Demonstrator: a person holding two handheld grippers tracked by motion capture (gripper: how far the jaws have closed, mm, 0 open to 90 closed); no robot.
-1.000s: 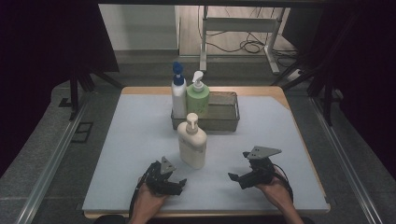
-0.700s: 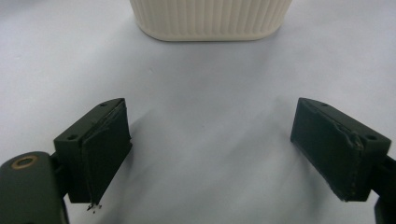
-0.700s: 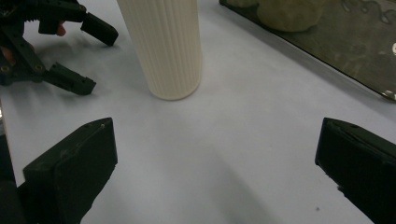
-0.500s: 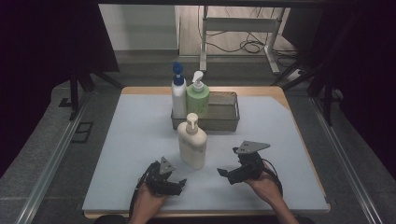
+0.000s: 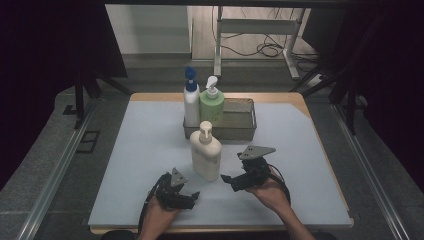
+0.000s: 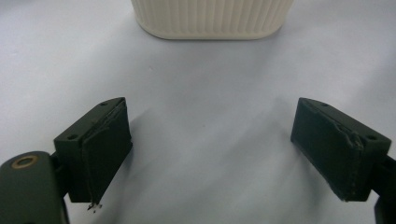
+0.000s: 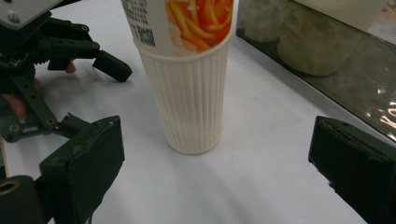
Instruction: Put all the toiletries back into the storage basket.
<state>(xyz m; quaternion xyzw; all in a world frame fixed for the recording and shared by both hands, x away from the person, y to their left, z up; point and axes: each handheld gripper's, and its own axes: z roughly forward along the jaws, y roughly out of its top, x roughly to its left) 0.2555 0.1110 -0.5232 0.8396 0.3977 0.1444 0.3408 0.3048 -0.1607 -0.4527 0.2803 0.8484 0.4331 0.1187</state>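
Cream-white pump bottle (image 5: 205, 153) stands upright near the middle of the pale mat (image 5: 130, 165), a bit toward the front edge, w/ nothing holding it. Right gripper (image 5: 234, 181) sits just beside it on the right, jaws wide apart & pointing at its ribbed lower part; in the right gripper view the bottle (image 7: 189, 84) stands between the two jaws but farther off, not touching. Left gripper (image 5: 187, 196) rests low near the front edge, left of the bottle, jaws also wide apart w/ nothing in them. Looks like the step is a grab of the bottle w/ the right one. To do it well: slide straight in till the ribbed part sits deep between both pads, keep level, squeeze slow so the bottle doesn't tip, since it is tall & narrow. Behind it, near the back edge, a metal basket (image 5: 239, 131) holds a white bottle w/ a blue top (image 5: 190, 102) and a green bottle (image 5: 212, 102). The basket is close behind, so a hard push could knock the bottle into it. Left gripper is near too; best keep it out of the way.
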